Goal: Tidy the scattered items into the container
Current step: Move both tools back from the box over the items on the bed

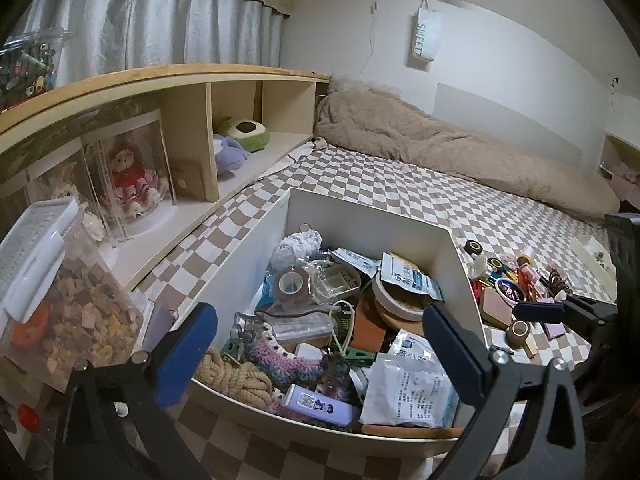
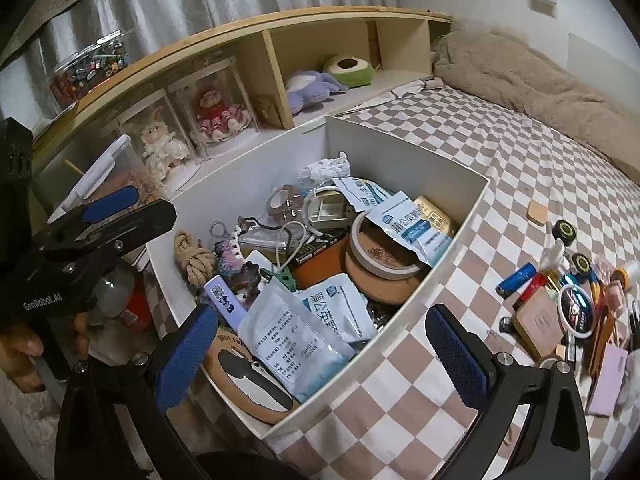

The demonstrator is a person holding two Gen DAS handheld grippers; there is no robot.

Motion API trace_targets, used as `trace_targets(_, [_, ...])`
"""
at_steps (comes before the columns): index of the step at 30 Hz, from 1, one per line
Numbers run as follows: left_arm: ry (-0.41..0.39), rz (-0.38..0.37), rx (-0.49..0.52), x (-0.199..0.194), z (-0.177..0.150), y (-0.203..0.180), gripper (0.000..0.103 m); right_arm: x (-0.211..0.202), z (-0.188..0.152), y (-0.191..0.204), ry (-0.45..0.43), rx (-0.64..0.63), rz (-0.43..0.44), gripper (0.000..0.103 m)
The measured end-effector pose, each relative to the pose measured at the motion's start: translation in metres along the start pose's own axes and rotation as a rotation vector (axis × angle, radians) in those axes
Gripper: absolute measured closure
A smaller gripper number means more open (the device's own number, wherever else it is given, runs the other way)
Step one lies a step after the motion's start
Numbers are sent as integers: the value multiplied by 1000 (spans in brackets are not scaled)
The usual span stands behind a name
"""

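Left wrist view: left gripper (image 1: 320,344) hangs over the white container (image 1: 372,220), jaws spread wide with nothing between them. Right gripper (image 2: 320,354) likewise stands empty and fully apart above the container's near wall. Scattered items (image 2: 560,304) lie on the checkered bedsheet (image 2: 460,152), right of the container.

1. Bed (image 1: 400,184) with checkered sheet and beige blanket (image 1: 440,140).
2. Wooden shelf (image 1: 180,76) along the bed, holding plush toys (image 1: 240,140).
3. Grey curtain (image 1: 160,20); white wall (image 1: 520,60) with hanging bag (image 1: 426,38).
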State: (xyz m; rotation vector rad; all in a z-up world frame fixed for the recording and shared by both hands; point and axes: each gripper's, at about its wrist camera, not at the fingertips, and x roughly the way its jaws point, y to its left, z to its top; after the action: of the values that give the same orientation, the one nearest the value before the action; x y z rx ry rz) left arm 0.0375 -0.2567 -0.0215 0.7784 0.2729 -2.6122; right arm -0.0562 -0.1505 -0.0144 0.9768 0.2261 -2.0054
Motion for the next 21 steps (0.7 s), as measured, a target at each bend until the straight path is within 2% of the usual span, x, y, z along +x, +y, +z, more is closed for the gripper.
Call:
trace_targets(7, [-10, 11, -31, 0, 2, -1, 0, -10, -4, -7, -18, 21, -28, 0])
trace_targets(21, [8, 15, 6, 1, 2, -21, 0, -33, -9, -33, -69, 89, -52, 0])
